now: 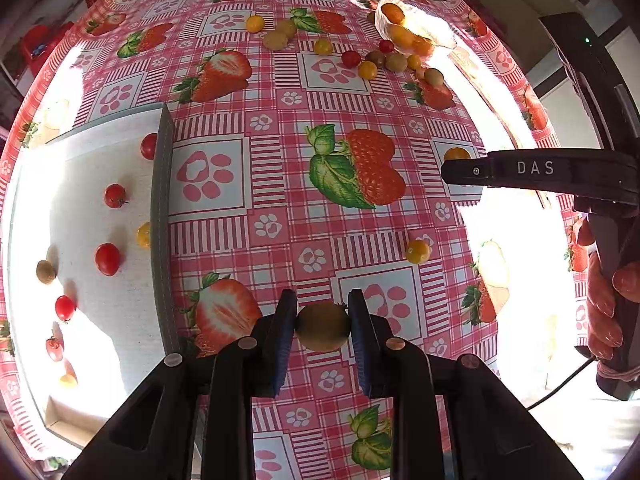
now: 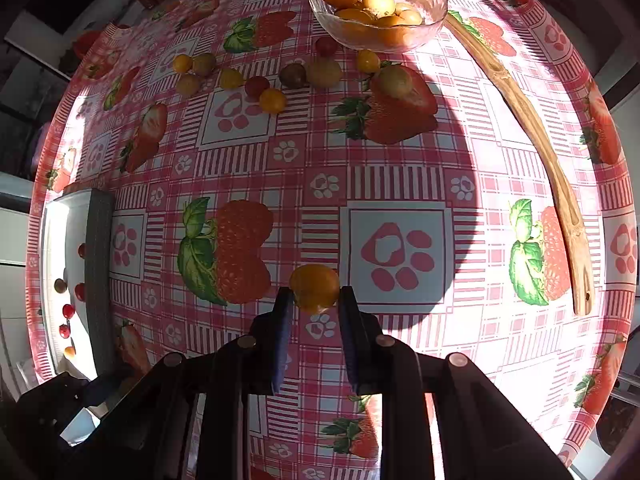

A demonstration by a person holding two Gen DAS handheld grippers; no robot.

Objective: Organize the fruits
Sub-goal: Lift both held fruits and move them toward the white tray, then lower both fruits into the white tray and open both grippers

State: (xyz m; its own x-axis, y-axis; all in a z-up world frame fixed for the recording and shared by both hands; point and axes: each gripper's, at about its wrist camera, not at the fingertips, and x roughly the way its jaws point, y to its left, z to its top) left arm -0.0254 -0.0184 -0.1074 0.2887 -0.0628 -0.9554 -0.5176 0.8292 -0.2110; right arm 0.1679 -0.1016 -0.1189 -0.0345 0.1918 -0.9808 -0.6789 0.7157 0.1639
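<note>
Fruits: small tomato-like fruits in red, yellow-orange and olive-green, sorted between a white tray [image 1: 80, 200] at the left edge of the tabletop [image 1: 280, 92] and a glass bowl [image 2: 434, 8] at its far side. The left gripper [image 1: 323, 326] is clamped on an olive-green fruit [image 1: 322, 327], held above the checked cloth just right of the tray wall. The right gripper [image 2: 315, 292] is clamped on a yellow-orange fruit [image 2: 315, 288], held over the middle of the tabletop with the bowl well ahead.

Judged from the contents, the bowl takes yellow-orange fruit while the tray holds mostly red and one olive fruit [image 1: 45, 272]. To do the step well, each fruit should be carried clear over its container's rim, lowered close to the base, and released gently so it neither rolls out nor bruises; grip pressure should be kept light on the soft skin.

A loose cluster of unsorted fruit [image 2: 272, 100] lies near the bowl, and a single yellow fruit [image 1: 417, 251] lies apart. A wooden utensil [image 2: 552, 168] lies along the right edge.

Hard to make out: sunlight bleaches much of the tray floor; its near end is cut off by the gripper body; fruits against the tray wall are half hidden; the bowl's depth is unclear.
</note>
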